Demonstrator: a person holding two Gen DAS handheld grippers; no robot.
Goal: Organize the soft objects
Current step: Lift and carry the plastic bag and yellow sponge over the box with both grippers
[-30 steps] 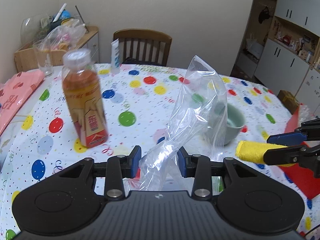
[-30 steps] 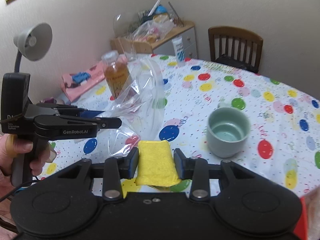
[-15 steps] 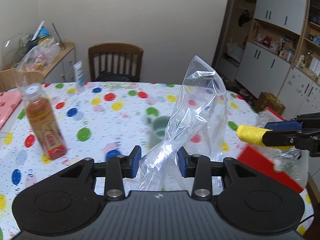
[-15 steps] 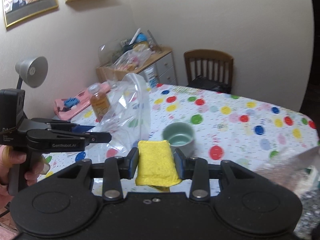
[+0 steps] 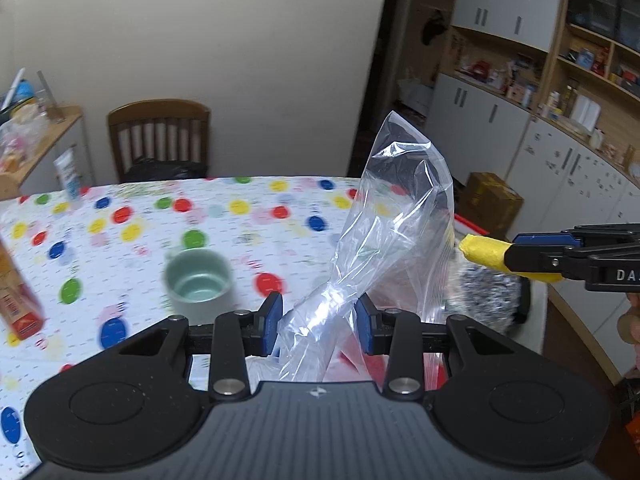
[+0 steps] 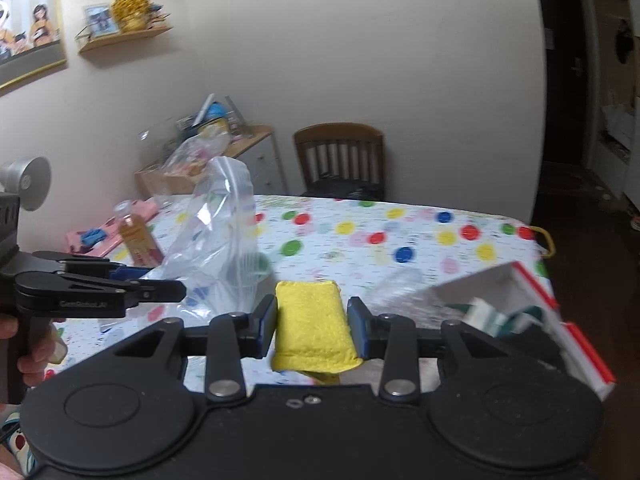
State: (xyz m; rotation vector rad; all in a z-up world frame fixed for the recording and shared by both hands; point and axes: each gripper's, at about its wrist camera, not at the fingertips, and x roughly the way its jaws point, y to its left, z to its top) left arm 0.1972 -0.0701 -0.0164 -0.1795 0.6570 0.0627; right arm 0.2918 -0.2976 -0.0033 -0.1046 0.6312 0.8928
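Jaws of your left gripper clench the twisted neck of the clear bag; your right gripper grasps the yellow sponge. Sponge sits just right of the bag, long axis pointing toward it, above the counter.

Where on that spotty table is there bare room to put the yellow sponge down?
The widest free patch lies between the green cup and the chair side. The right end near the table edge is bare too. It is crowded around the bottle and bag, and by the red-edged box.
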